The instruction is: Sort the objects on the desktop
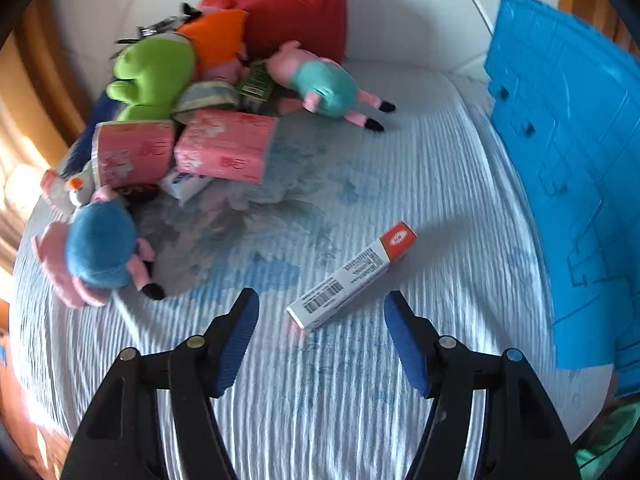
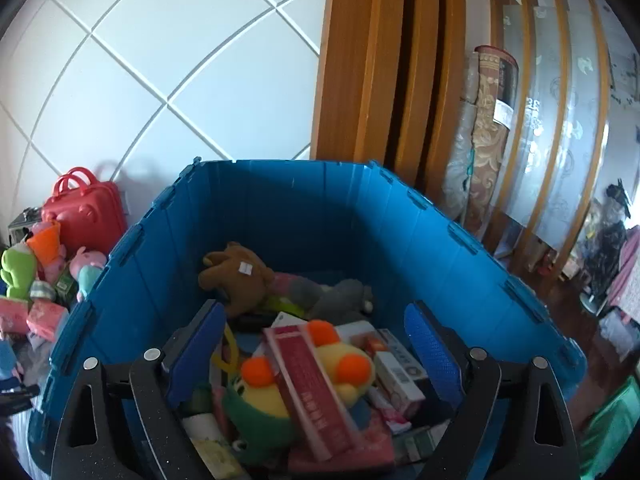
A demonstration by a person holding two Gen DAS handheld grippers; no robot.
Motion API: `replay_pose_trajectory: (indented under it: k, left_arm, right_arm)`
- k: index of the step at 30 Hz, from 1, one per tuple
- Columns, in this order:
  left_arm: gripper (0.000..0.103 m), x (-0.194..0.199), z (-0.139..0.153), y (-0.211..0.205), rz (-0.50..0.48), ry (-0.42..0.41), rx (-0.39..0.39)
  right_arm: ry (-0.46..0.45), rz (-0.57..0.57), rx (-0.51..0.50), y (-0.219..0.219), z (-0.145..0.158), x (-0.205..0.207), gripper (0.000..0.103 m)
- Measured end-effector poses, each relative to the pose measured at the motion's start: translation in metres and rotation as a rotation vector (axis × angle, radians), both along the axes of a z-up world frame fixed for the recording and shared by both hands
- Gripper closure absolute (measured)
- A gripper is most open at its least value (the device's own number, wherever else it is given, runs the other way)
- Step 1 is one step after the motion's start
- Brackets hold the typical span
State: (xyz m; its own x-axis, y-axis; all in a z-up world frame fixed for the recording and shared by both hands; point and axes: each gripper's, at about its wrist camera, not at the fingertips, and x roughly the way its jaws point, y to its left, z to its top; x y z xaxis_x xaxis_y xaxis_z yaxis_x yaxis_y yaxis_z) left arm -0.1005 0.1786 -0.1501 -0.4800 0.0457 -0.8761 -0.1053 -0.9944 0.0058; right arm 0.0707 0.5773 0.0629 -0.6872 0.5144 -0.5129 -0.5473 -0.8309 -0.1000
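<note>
My left gripper [image 1: 322, 304] is open and empty, just above a white and orange carton [image 1: 352, 280] that lies on the striped cloth [image 1: 400, 380]; the carton's near end sits between the fingertips. At the far left is a pile: pink tissue packs [image 1: 224, 146], a green plush [image 1: 150, 76], pig plushes [image 1: 320, 80] and a red case [image 1: 296, 12]. My right gripper [image 2: 316, 320] is open and empty over the blue bin [image 2: 132, 280]. A red box [image 2: 312, 392] lies in the bin on a yellow plush [image 2: 340, 364], with a brown bear [image 2: 240, 276] behind.
The blue bin's wall [image 1: 560, 160] stands at the right of the left wrist view. Behind the bin are a white tiled wall [image 2: 160, 60], a wooden door frame [image 2: 380, 80] and a rolled rug [image 2: 488, 128]. The pile shows left of the bin [image 2: 40, 280].
</note>
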Motion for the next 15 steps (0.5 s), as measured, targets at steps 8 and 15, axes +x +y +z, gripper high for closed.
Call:
replay_pose_trajectory:
  k: [8,15]
  left_arm:
    - [0.039,-0.047,-0.063,0.026,-0.144,-0.137,-0.037]
    - [0.064,-0.065,-0.093,0.036,-0.203,-0.171,-0.044]
  right_arm:
    - [0.005,-0.081,-0.015,-0.002,0.008,0.031,0.000]
    - [0.003,-0.197,-0.012,-0.003,0.014,0.062,0.000]
